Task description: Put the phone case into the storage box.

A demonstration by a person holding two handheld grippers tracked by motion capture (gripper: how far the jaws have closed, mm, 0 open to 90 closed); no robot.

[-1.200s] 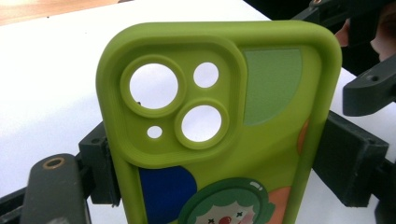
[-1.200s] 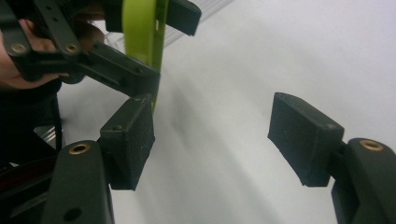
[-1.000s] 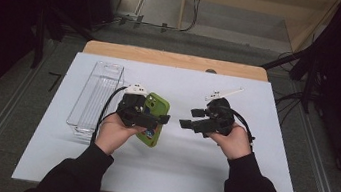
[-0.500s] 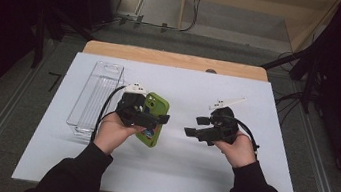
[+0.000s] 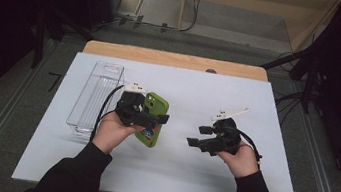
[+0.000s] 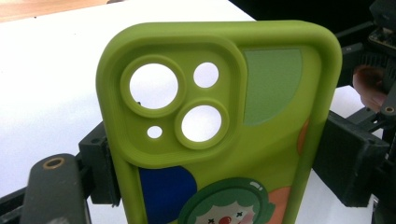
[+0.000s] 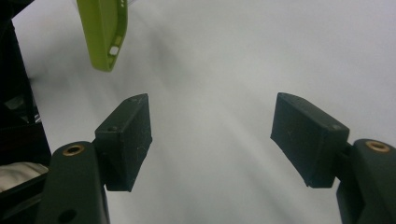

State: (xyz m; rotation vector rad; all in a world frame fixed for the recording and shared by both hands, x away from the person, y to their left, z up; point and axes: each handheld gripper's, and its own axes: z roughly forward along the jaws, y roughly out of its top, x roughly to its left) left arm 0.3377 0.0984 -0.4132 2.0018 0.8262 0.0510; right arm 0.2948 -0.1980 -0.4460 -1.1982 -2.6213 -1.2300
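Green phone case clamped across its width in the left gripper; right gripper empty.

The left gripper (image 5: 155, 118) has its jaws closed on the two long sides of the lime-green soft phone case with cartoon print (image 6: 224, 140); the case's long axis runs straight out past the jaws, camera-cutout end farthest from them, back face toward that gripper's camera. The right gripper (image 5: 194, 137) holds its jaws wide apart with nothing between them, bare white desk (image 5: 177, 178) ahead of them and the case's end beyond the left-hand jaw. A clear plastic oblong tray (image 5: 92, 97) sits behind the left gripper, near the desk's edge.
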